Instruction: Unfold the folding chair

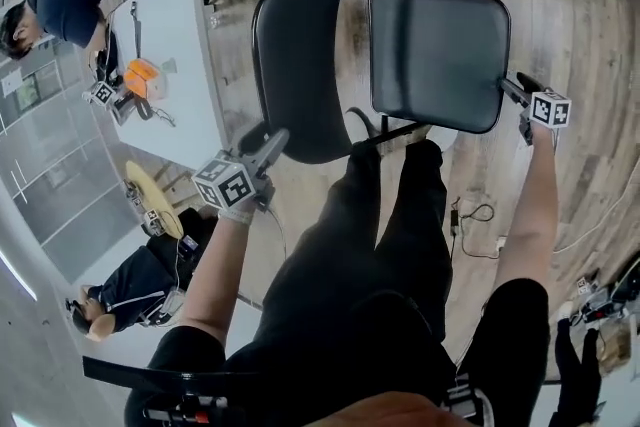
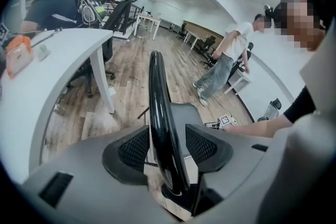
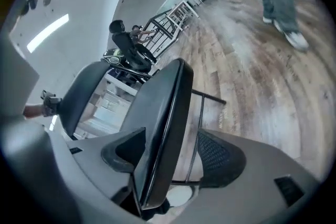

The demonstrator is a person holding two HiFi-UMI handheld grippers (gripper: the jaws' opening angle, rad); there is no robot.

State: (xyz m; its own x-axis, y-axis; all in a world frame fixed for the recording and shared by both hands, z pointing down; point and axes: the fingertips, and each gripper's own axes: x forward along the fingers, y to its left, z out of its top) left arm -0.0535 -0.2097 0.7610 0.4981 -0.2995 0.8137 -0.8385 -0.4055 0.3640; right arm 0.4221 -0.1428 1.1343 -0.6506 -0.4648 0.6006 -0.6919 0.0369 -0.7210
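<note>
The folding chair [image 1: 300, 65] stands on the floor [image 1: 570, 5] by the person's legs, w/ left gripper [image 1: 270, 150] jaws apart round its back bar [image 2: 160, 113] & right gripper [image 1: 512, 92] jaws apart round the seat [image 1: 440, 55], so w/ no grip it could tip or fold shut.

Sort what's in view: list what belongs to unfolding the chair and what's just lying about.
Job in hand:
- folding chair
- left hand-held gripper, jaws open around the backrest frame
- right hand-held gripper, jaws open around the seat edge

Lying about:
- white table
- orange object on it
- cable on the floor
</note>
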